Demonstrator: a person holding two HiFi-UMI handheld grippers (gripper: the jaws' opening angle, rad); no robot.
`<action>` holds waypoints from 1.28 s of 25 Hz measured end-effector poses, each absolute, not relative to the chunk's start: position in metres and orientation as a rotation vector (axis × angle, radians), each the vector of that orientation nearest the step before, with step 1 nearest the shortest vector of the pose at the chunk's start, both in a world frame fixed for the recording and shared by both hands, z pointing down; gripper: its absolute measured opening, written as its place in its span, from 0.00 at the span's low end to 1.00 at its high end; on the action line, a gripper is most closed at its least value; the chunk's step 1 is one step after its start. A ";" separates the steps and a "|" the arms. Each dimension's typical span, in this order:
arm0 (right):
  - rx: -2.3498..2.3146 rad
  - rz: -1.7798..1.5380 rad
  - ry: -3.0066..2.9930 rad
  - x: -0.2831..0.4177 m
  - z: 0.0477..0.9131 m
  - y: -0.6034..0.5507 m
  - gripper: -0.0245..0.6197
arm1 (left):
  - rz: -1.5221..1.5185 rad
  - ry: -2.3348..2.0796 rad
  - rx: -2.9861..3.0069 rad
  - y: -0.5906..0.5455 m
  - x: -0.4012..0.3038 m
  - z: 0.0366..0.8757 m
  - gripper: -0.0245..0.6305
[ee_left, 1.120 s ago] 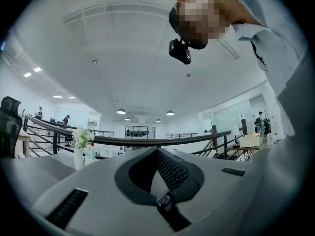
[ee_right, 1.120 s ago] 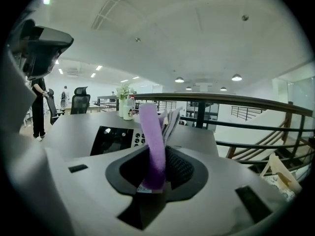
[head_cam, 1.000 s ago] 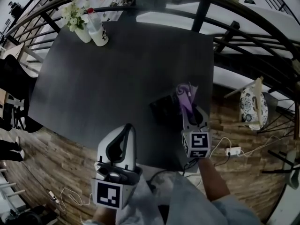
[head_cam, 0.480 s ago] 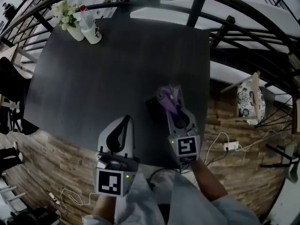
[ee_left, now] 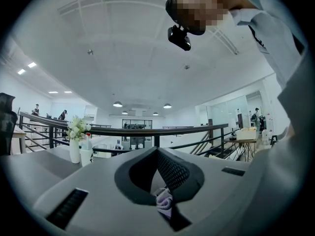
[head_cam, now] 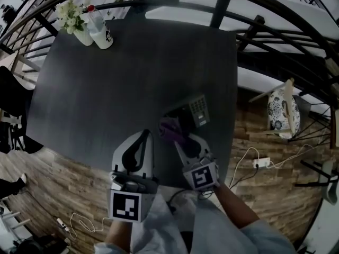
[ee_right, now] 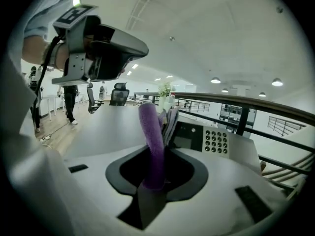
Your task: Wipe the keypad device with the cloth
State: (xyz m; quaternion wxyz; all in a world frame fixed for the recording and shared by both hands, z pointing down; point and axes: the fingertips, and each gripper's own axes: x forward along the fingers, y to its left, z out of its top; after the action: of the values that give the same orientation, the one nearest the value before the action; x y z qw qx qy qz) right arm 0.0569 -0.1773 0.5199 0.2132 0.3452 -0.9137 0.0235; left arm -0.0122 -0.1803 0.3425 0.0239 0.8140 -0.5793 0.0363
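Note:
The keypad device [head_cam: 192,110] lies on the dark table [head_cam: 106,89] near its right front corner; its grey key panel shows, and the right gripper view has it just ahead [ee_right: 206,139]. My right gripper [head_cam: 172,133] is shut on a purple cloth [head_cam: 170,131], which stands up between its jaws [ee_right: 150,136]. The cloth hangs at the device's near left edge. My left gripper [head_cam: 142,136] is shut and holds nothing, to the left of the device over the table's front edge; it points upward and shows high in the right gripper view [ee_right: 98,48].
A white vase of flowers [head_cam: 74,23] and a bottle [head_cam: 99,25] stand at the table's far left corner. Dark railings run behind and to the right. A patterned chair [head_cam: 280,118] and floor cables [head_cam: 254,165] lie to the right on the wooden floor.
My right gripper has drawn back toward me and leftward with the cloth, sliding off the keypad device and uncovering its keys. The left gripper has stayed put.

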 end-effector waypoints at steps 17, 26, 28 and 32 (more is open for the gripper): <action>1.217 0.169 -2.385 0.139 0.547 -0.205 0.19 | 0.123 -1.721 2.565 -0.186 -0.001 0.345 0.06; 1.379 0.229 -2.261 0.184 0.556 -0.219 0.19 | 0.103 -1.699 2.579 -0.188 -0.001 0.342 0.06; 1.406 0.234 -2.248 0.192 0.552 -0.223 0.19 | 0.100 -1.696 2.579 -0.187 -0.001 0.341 0.06; 1.418 0.121 -2.244 0.201 0.526 -0.233 0.19 | 0.090 -1.690 2.593 -0.187 -0.002 0.337 0.06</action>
State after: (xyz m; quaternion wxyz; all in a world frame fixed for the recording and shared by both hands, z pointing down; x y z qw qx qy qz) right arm 0.2011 -0.2330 0.5264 0.2400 0.5180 -0.8199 0.0440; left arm -0.0022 -0.1867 0.3368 0.0229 0.8372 -0.5456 0.0290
